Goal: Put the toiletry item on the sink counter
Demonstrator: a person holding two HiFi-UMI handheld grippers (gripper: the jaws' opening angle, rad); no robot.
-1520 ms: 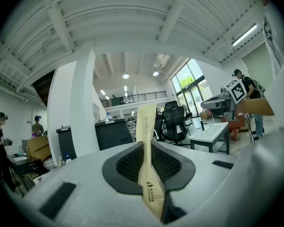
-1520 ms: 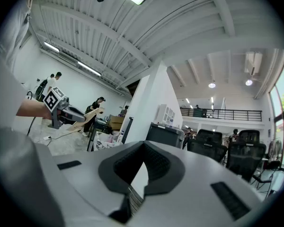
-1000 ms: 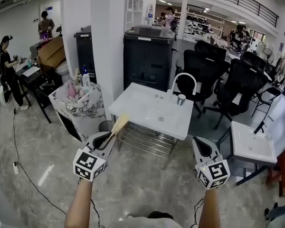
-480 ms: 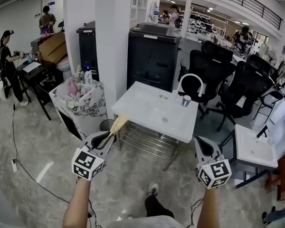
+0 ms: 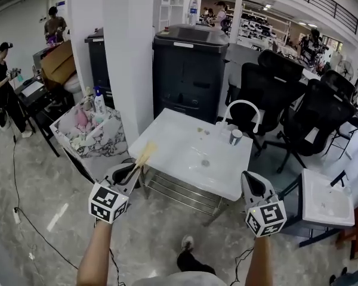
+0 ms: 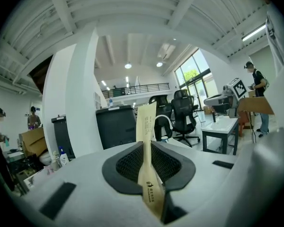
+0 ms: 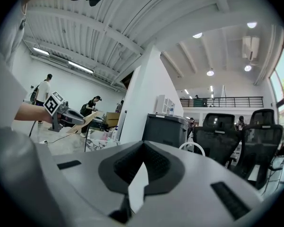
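Tan sachet [image 6: 146, 126] clamped (left tool [image 5: 125, 176]).

White sink counter [image 5: 170, 143], arched faucet [image 5: 241, 102] and metal cup [image 5: 235, 137] at far edge

"Where did the worktop [image 5: 167, 159] stand?"

"Just ahead of the left claw [image 5: 130, 173], at its near-left corner. The right claw [image 5: 249, 179] was off its near-right edge."

"And on it?"

"A faucet [image 5: 241, 105] and a cup [image 5: 235, 137], at the far right. A cabinet [image 5: 191, 70] stood behind, chairs [image 5: 280, 94] to the right, a pillar [image 5: 128, 52] and a box [image 5: 89, 133] to the left."
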